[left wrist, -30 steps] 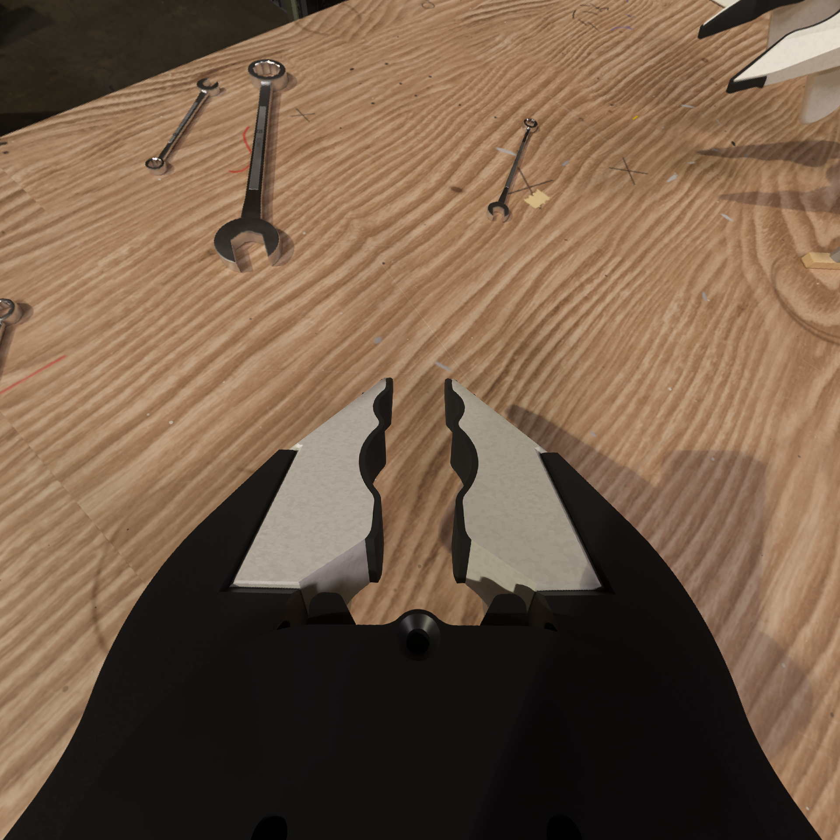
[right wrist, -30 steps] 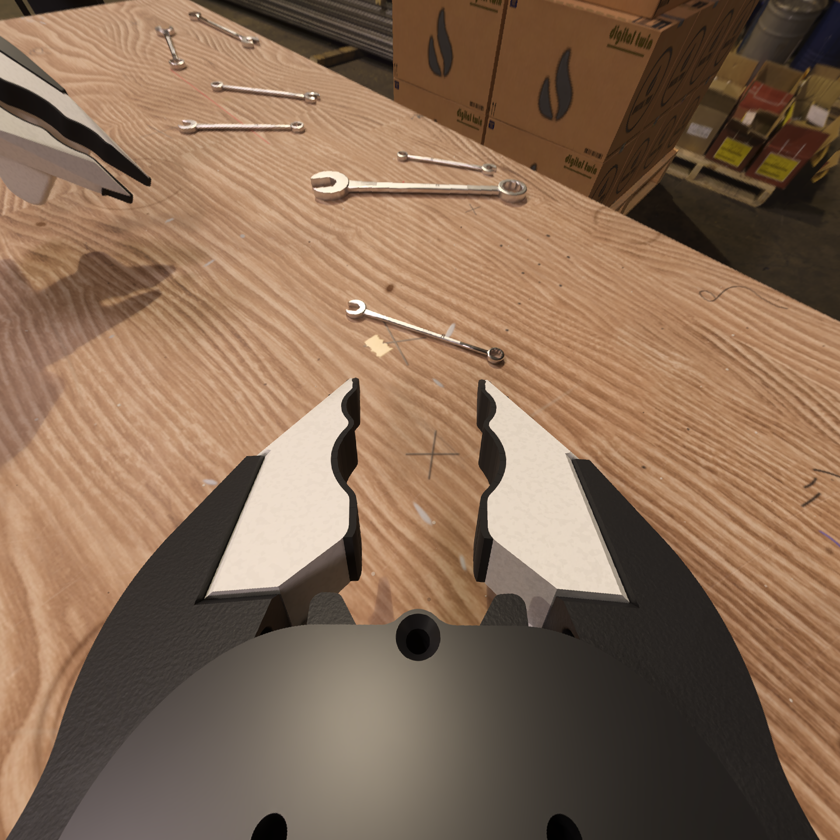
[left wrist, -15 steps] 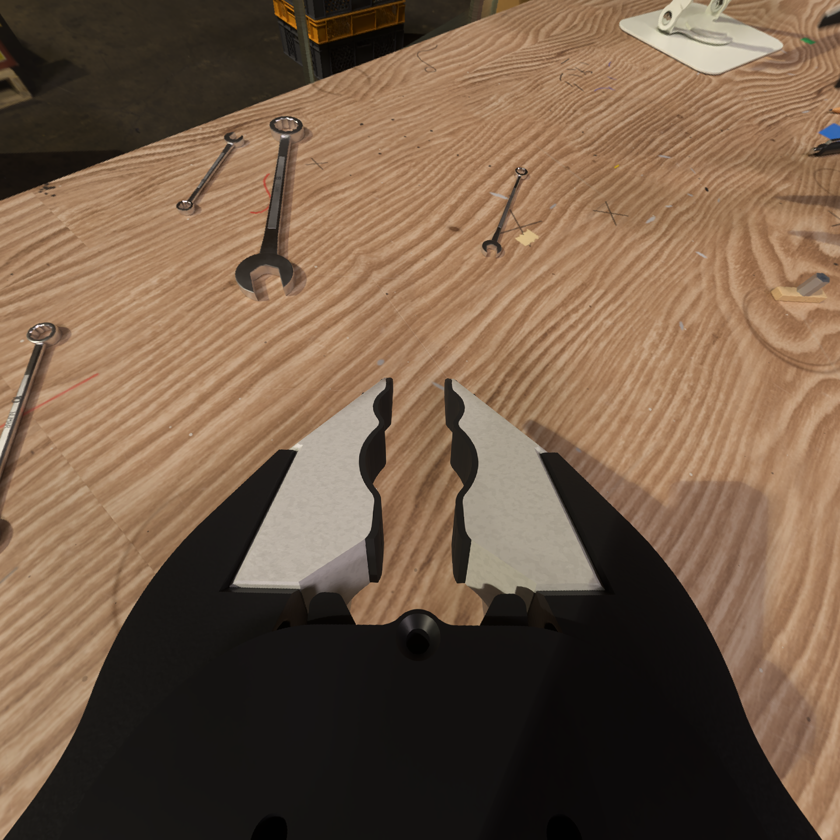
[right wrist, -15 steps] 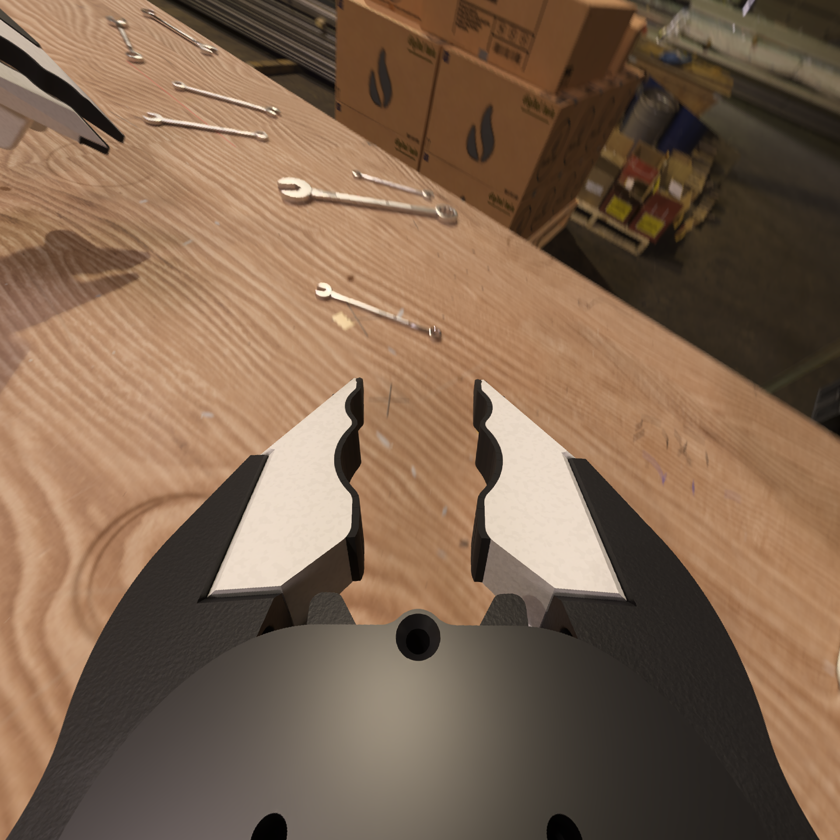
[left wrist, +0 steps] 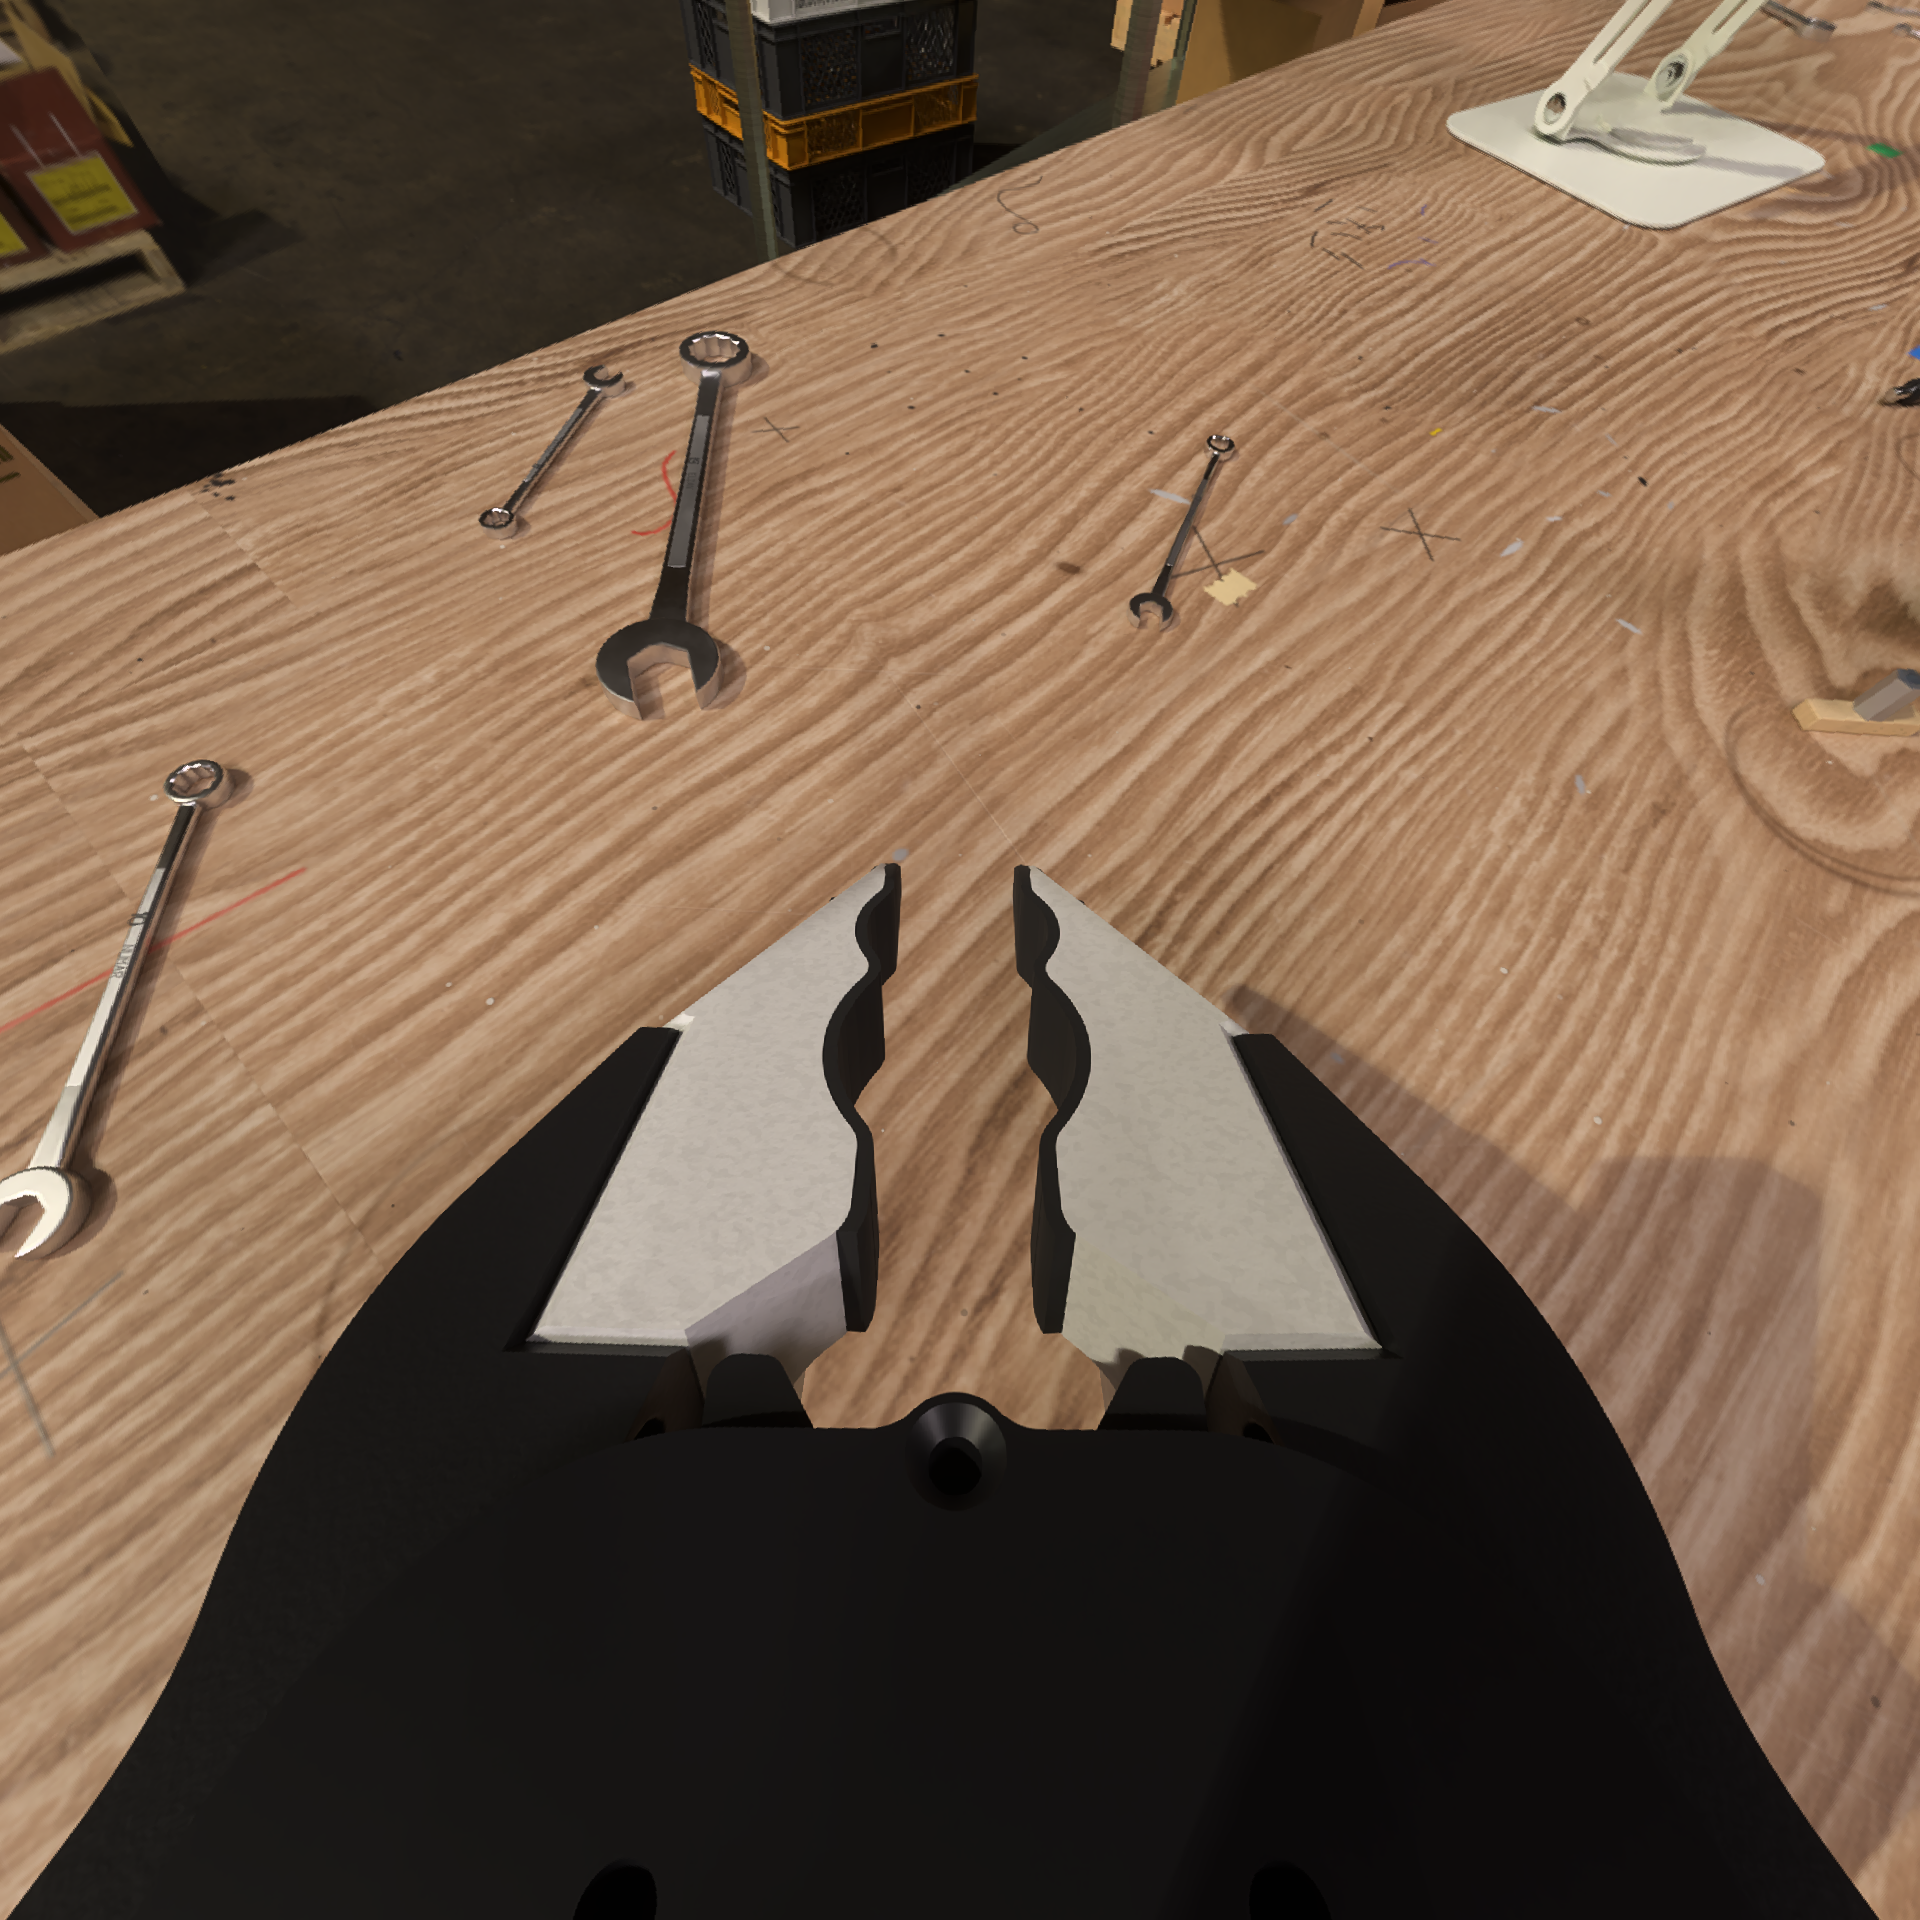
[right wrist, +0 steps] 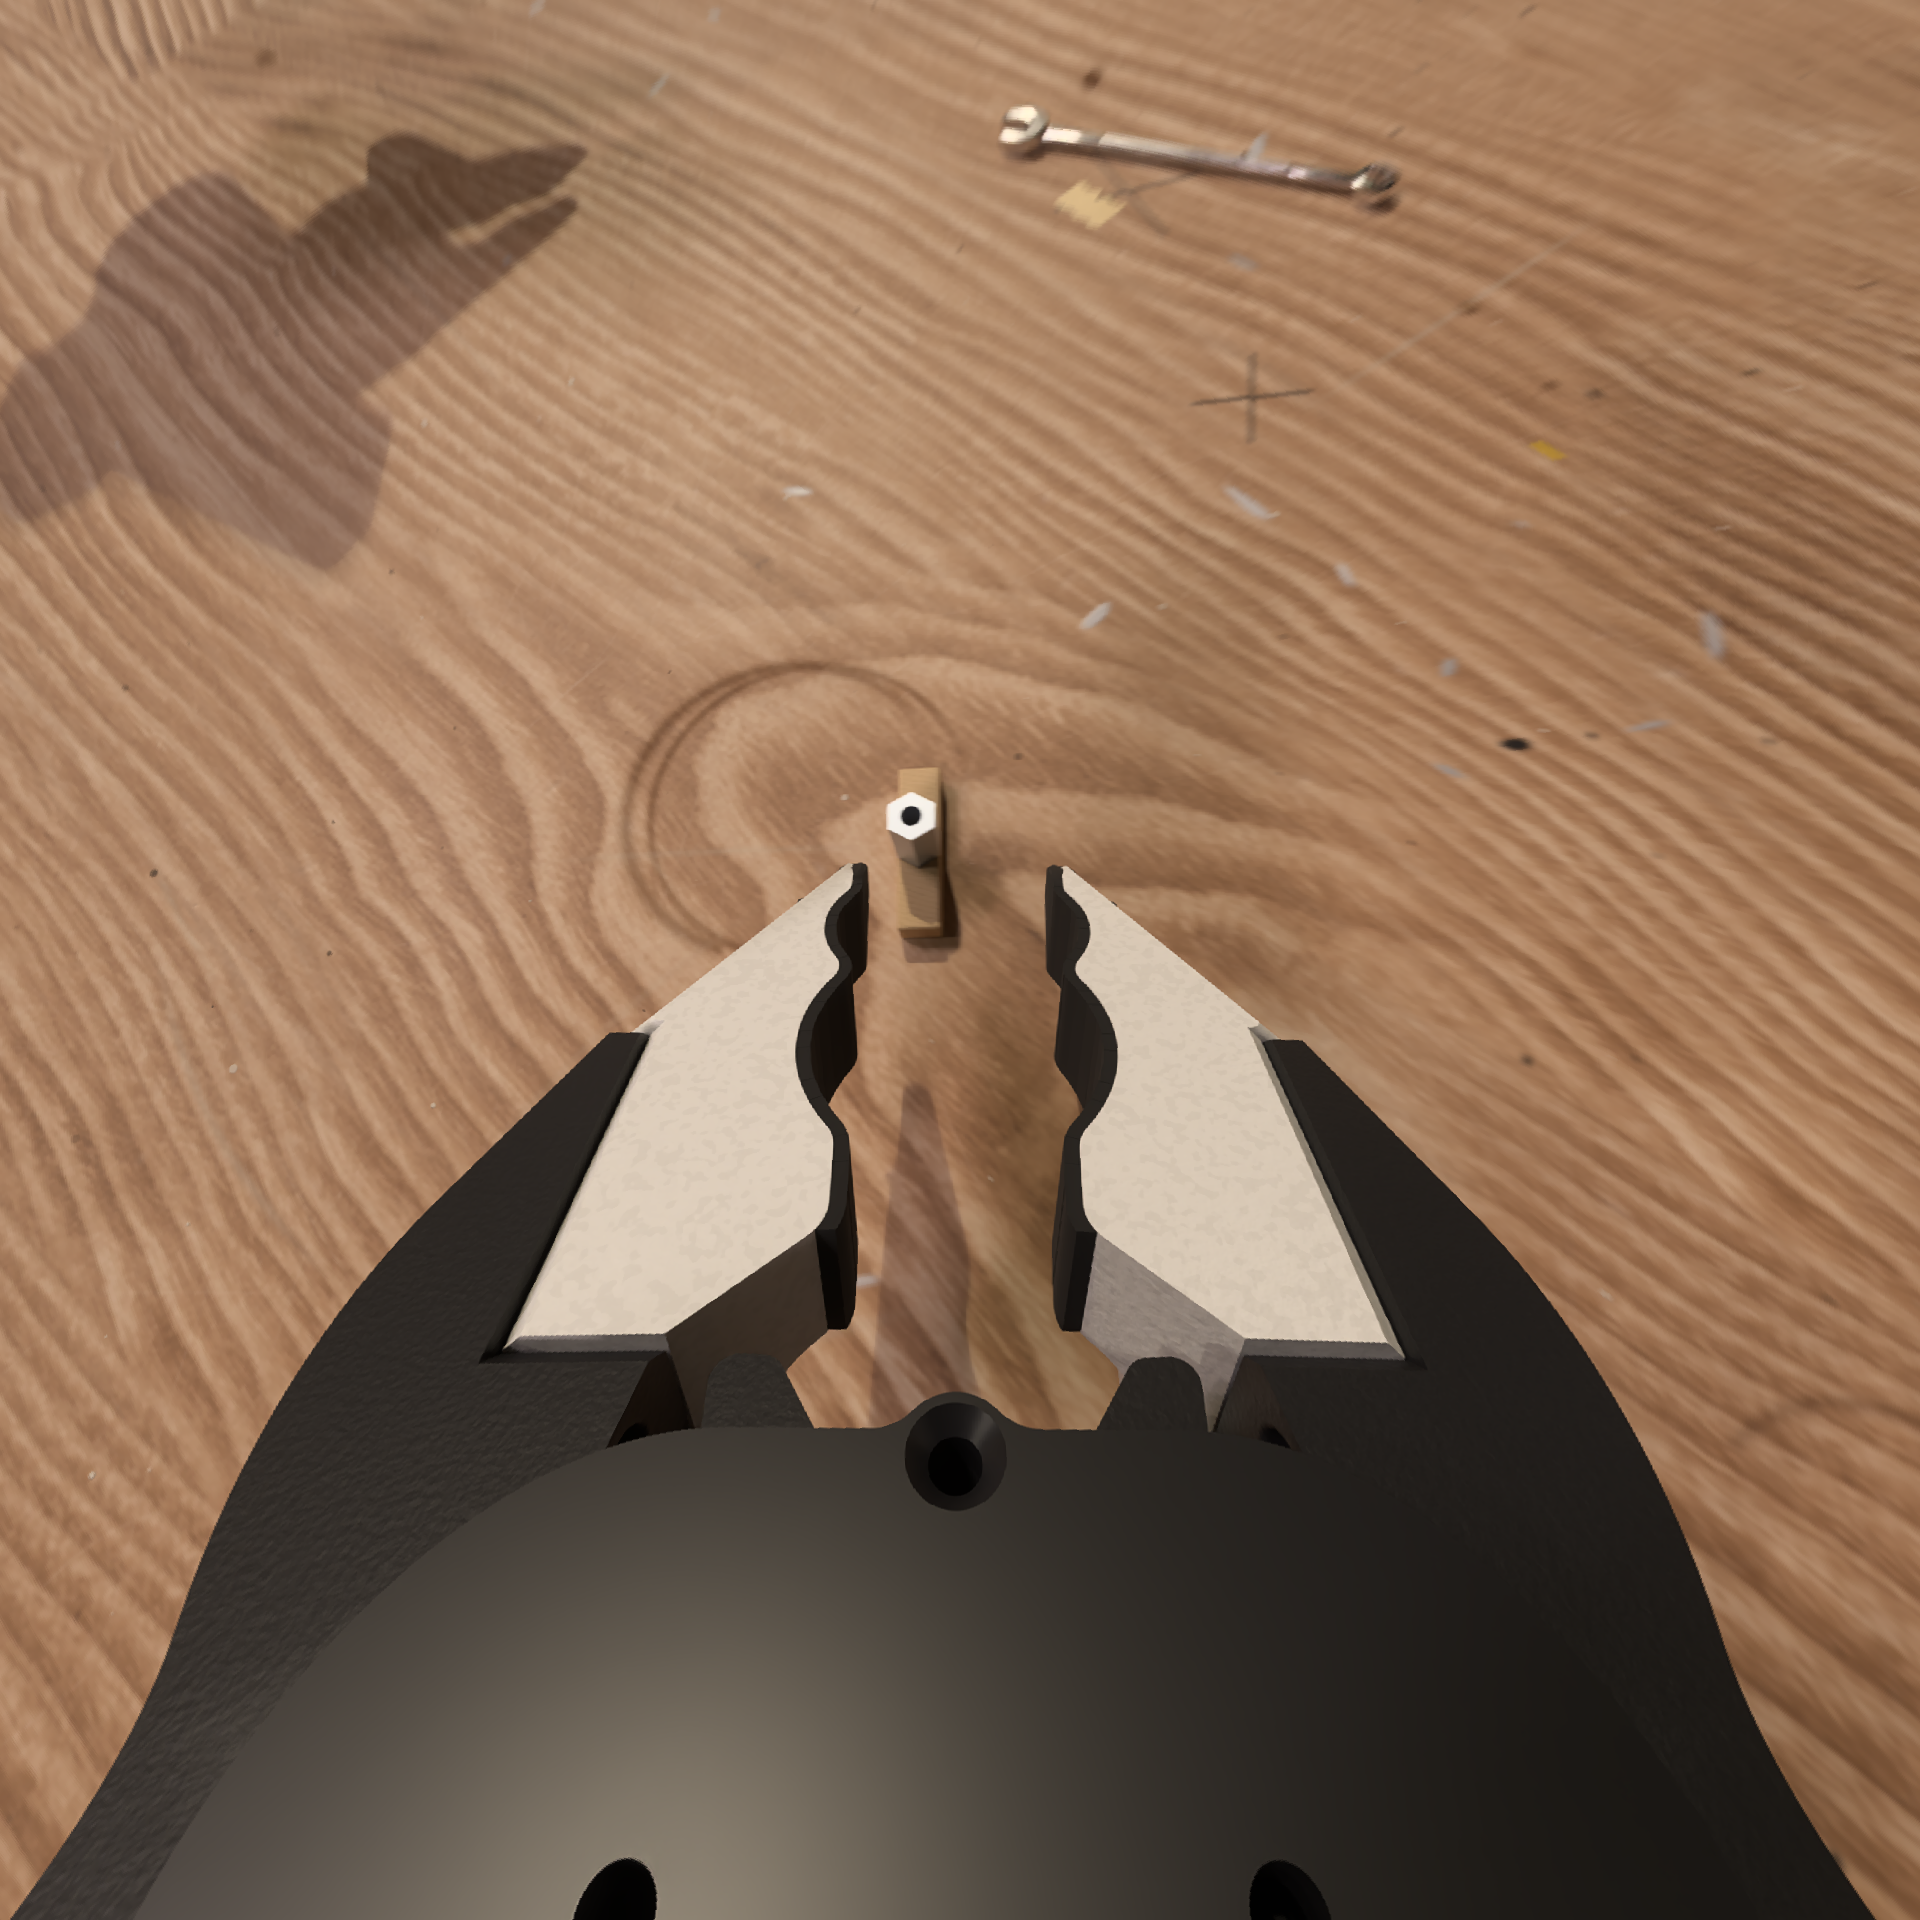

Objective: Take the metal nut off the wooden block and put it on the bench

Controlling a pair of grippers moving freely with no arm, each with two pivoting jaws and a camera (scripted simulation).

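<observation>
A small white hex metal nut (right wrist: 911, 818) stands on a thin wooden block (right wrist: 923, 894) lying on the wooden bench (right wrist: 416, 831). My right gripper (right wrist: 953, 873) is open and empty. It points down at the block, which lies just beyond and between its fingertips, closer to the left one. In the left wrist view the block (left wrist: 1844, 717) with the nut (left wrist: 1889, 694) sits at the far right edge. My left gripper (left wrist: 956, 873) is open with a narrow gap, empty, over bare bench far to the block's left.
A small wrench (right wrist: 1195, 161) lies beyond the block. More wrenches (left wrist: 675, 540) (left wrist: 545, 447) (left wrist: 104, 1008) (left wrist: 1179, 535) lie on the bench's left part. A white base plate with an arm (left wrist: 1631, 156) stands at the back right. Stacked crates (left wrist: 831, 104) stand beyond the bench edge.
My right gripper has swung round and tilted down, so the block and nut now lie just past its fingertips. My left gripper has drawn back and shows more of the bench.
</observation>
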